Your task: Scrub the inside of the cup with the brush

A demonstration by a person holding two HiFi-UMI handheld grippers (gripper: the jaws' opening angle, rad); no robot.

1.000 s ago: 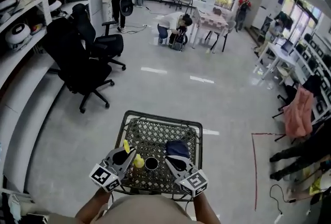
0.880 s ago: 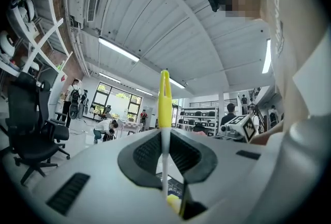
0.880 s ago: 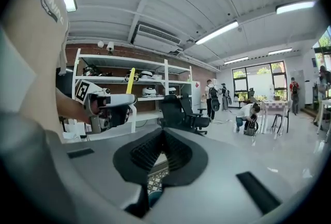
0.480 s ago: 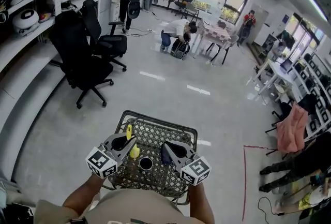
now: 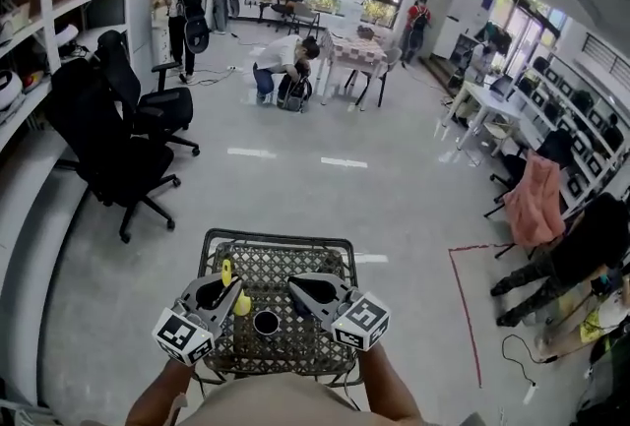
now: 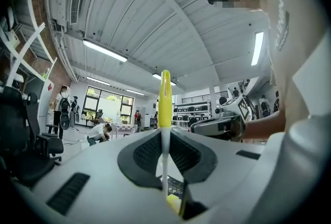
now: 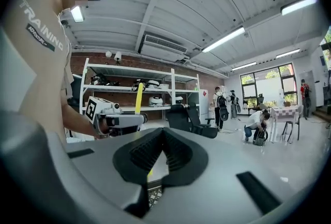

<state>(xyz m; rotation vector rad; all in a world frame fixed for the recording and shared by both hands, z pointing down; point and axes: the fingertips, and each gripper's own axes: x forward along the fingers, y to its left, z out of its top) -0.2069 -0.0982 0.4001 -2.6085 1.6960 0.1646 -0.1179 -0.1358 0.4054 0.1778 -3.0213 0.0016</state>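
A small dark cup (image 5: 266, 322) with a pale rim stands upright on the black mesh table (image 5: 281, 262). My left gripper (image 5: 224, 292) is just left of it, shut on a yellow brush (image 5: 239, 304). The brush's handle points up and away, and its yellow head hangs by the cup's left rim, outside the cup. In the left gripper view the brush (image 6: 165, 98) runs straight up between the shut jaws of the left gripper (image 6: 164, 137). My right gripper (image 5: 298, 290) hovers just right of the cup. Its jaws (image 7: 163, 134) are shut with nothing between them.
The mesh table has a raised metal rim (image 5: 278, 237). Round it lies bare grey floor, with black office chairs (image 5: 113, 144) at the left, shelves (image 5: 39, 30) on the left wall, red floor tape (image 5: 463, 306) at the right, and people (image 5: 285, 60) far back.
The head view has swung, so the table and grippers sit lower and further left in it. The right gripper has edged a little nearer the cup. Both grips look unchanged.
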